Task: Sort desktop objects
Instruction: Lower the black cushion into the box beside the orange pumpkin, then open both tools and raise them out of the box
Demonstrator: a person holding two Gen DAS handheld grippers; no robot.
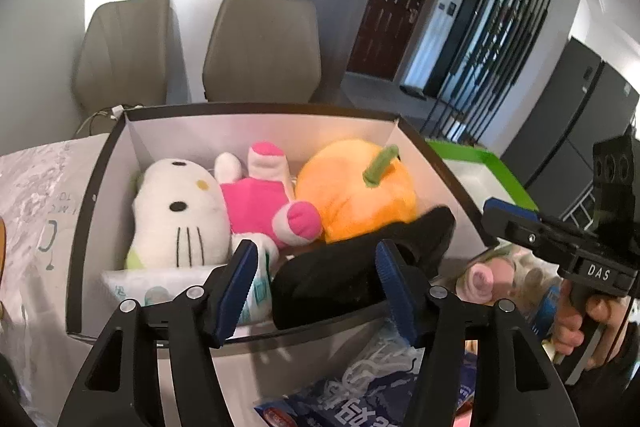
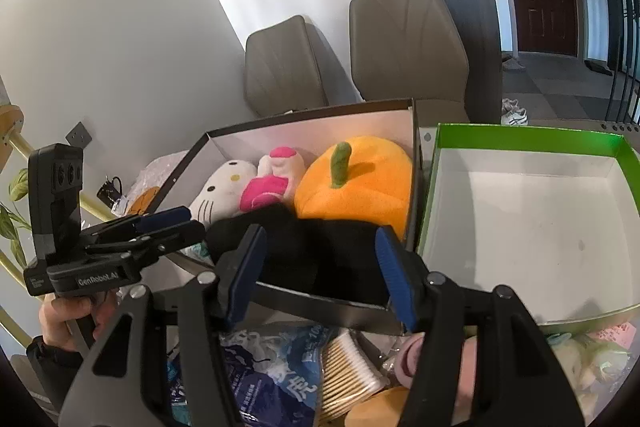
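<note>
- Desktop objects are split between two places: a black-rimmed box [image 1: 94, 195] already holds a white cat plush [image 1: 180, 211], a pink-and-white plush [image 1: 264, 203], an orange pumpkin plush [image 1: 352, 191] and a black fabric item [image 1: 344, 267], while a loose pile is left on the worktop in front of it.
- That pile includes a blue printed plastic bag [image 2: 276, 379], a pack of cotton swabs [image 2: 348, 367] and a pink rolled item [image 1: 484, 277] beside a pale plush [image 2: 588, 363].
- A green-rimmed tray [image 2: 524, 139] just beside the box holds nothing.
- Left hand-held gripper [image 1: 316, 287]: jaws spread, framing the black fabric item at the box's near wall; the pads do not look pressed onto it, so I judge it released or nearly so.
- Right hand-held gripper [image 2: 320, 271]: jaws spread over the box's near corner, nothing pinched.
- Risk: the black fabric item lies draped close to the near rim; if a pad snags the cloth as the left one pulls away, the item could be dragged back out.
- Risk: both tools crowd the same corner, so a sideways move could knock them together or nudge the light box.
- Risk: the plastic bag below is slippery and crumpled; a shallow pinch would likely slide off.
- Risk: the box is nearly full, so further plush may ride above the rim and tumble.
</note>
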